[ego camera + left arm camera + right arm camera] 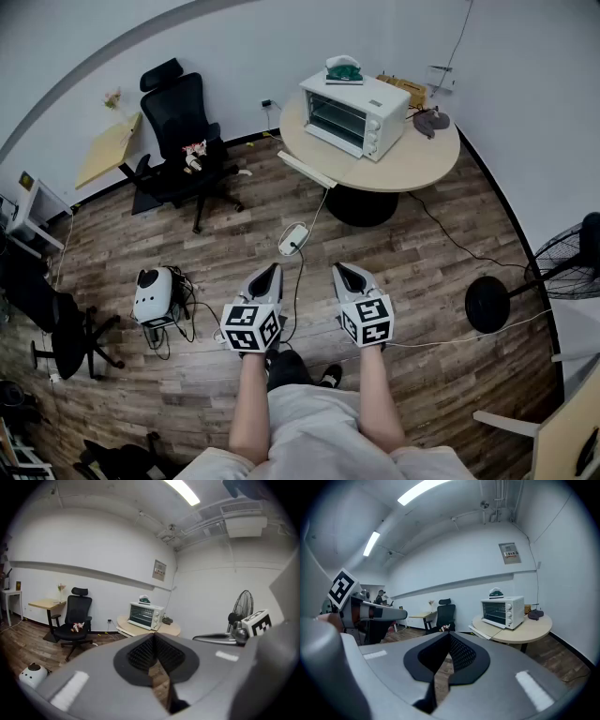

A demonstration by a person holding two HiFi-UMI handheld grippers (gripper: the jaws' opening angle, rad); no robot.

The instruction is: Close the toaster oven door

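Head view: toaster oven point(354, 114) on the tabletop's point(417, 164) left edge, well beyond the left gripper point(271, 269) and right gripper point(340, 269). Both claws are closed, empty.

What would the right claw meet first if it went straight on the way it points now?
Nothing close: the shut right claw aims over floor, probably toward the black office chair; the toaster oven sits right of that line.

The round counter point(412, 167) carries a white toaster oven point(354, 114) on its far left part. A grey bundle point(431, 121) lies at the far right edge, and a long white strip point(305, 170) lies along the near-left edge.
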